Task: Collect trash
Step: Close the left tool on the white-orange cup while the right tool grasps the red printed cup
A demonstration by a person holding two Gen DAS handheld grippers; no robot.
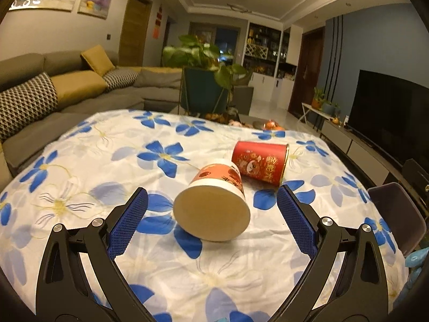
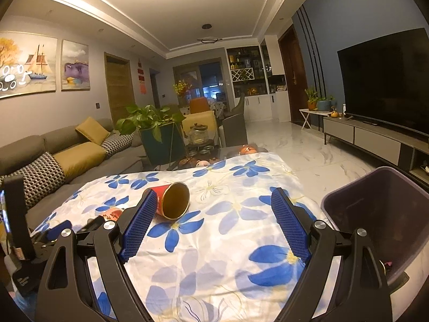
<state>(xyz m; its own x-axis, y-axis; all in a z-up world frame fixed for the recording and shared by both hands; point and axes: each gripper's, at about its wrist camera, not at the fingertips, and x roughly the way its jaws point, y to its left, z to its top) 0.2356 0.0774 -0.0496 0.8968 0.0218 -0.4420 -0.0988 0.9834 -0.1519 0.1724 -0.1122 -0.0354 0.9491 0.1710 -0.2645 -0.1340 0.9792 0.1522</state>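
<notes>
**Two cups down on the flowery cloth, both grippers wide open**

Left gripper (image 1: 211,204) spread wide, gripping nothing — blue pads either side of a tipped-over white-and-orange cup (image 1: 214,204), base facing the camera, not touching either pad. Red cup (image 1: 261,165) lying on its side just behind it at about 1 o'clock, seemingly touching it. Right gripper (image 2: 214,206) also fully open and empty, hovering over the floral tablecloth (image 2: 228,241). Same red cup seen there at 11 o'clock, gold mouth toward the lens, just beside the left pad. Purple bin (image 2: 380,214) off at 3 o'clock, past the table edge.
</notes>
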